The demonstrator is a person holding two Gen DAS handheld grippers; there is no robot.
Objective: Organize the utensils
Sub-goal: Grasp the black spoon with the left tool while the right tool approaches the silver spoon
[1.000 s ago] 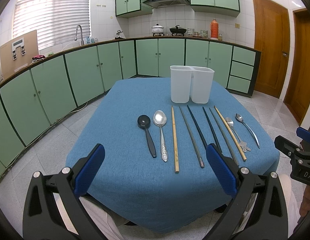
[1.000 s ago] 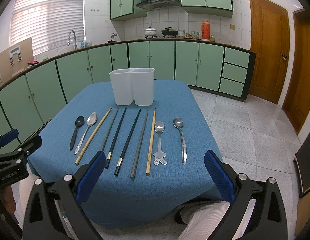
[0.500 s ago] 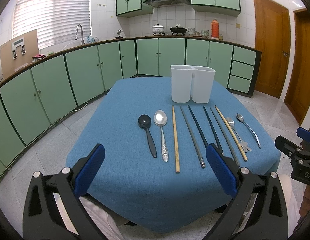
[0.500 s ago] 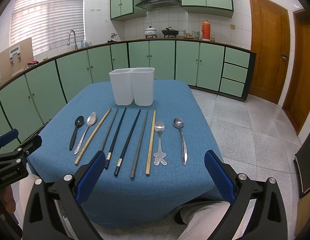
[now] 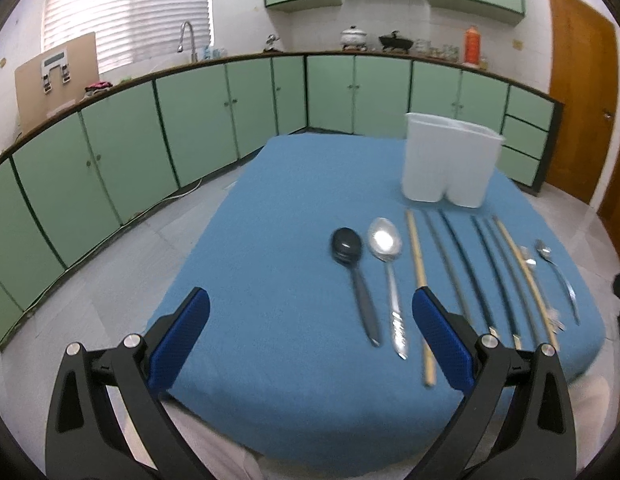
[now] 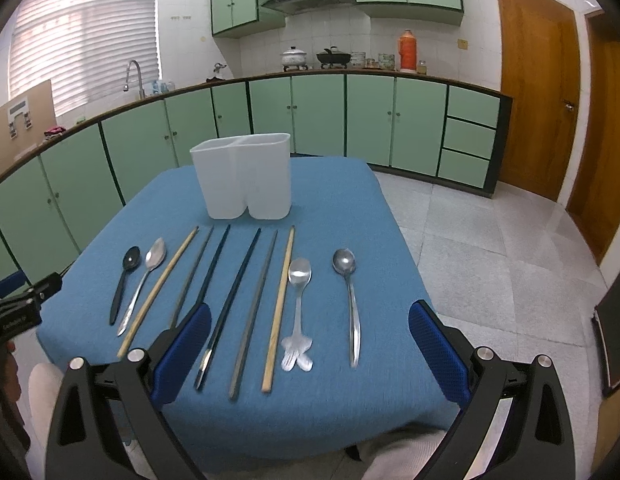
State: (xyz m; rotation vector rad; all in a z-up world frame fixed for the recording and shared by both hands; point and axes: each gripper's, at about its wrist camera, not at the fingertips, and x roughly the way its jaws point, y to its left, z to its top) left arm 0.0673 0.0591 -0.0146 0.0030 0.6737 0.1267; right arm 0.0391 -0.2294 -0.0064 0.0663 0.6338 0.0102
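A row of utensils lies on the blue tablecloth: a black spoon, a steel spoon, a wooden chopstick, several dark chopsticks, another wooden chopstick, a spoon with a figure handle and a plain steel spoon. Behind them stands a white two-compartment holder, empty as far as I see. My left gripper hovers open over the table's near left part. My right gripper is open above the near ends of the chopsticks.
Green cabinets run around the room, with a sink tap and pots on the counter. Tiled floor surrounds the table. Wooden doors stand at the right. The person's light trousers show at the table's near edge.
Both grippers have moved forward toward the table. The left one also shifted left, so the utensils now sit to its right. Nothing has been picked up.
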